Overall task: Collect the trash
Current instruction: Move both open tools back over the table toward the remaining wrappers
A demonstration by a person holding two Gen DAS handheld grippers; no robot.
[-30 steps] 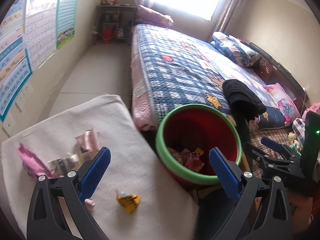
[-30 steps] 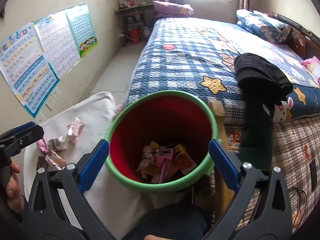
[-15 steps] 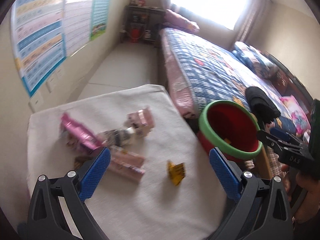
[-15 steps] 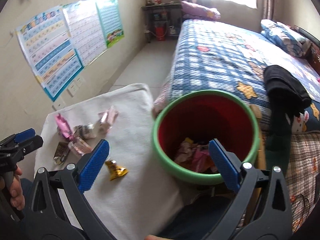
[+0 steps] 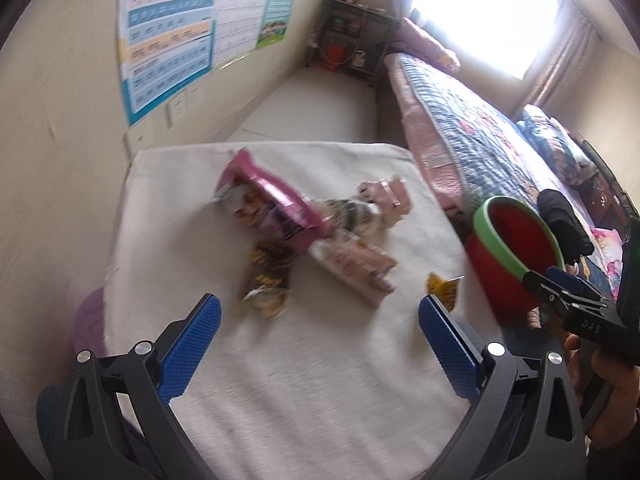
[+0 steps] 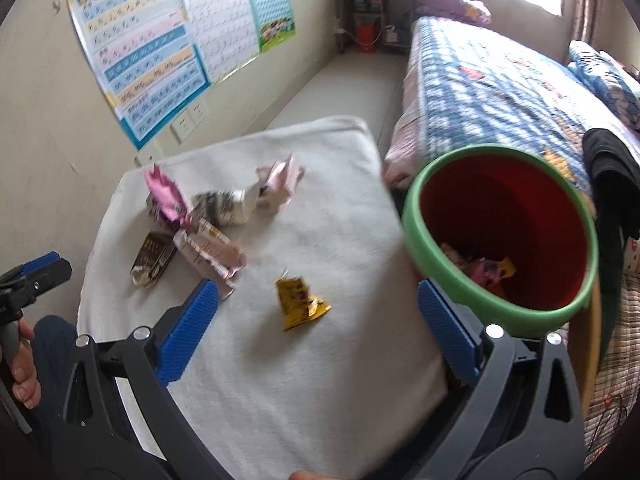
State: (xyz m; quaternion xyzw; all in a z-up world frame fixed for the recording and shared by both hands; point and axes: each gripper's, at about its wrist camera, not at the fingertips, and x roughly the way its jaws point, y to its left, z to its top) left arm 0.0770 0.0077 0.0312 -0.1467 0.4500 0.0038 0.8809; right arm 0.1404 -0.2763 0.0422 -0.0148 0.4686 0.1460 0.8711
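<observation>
A: Wrappers: where are they?
B: A pink wrapper (image 5: 276, 196), a brown one (image 5: 266, 276) and pale pink packets (image 5: 352, 266) lie clustered on the white cloth (image 5: 304, 380); a yellow wrapper (image 6: 298, 306) lies apart, nearer the red bin (image 6: 500, 232).
A: Claws?
B: Left gripper (image 5: 320, 344) and right gripper (image 6: 318, 330) both gape, empty, above the cloth.

Left tool (image 5: 320, 332) and right tool (image 6: 318, 318) agape, empty.
</observation>
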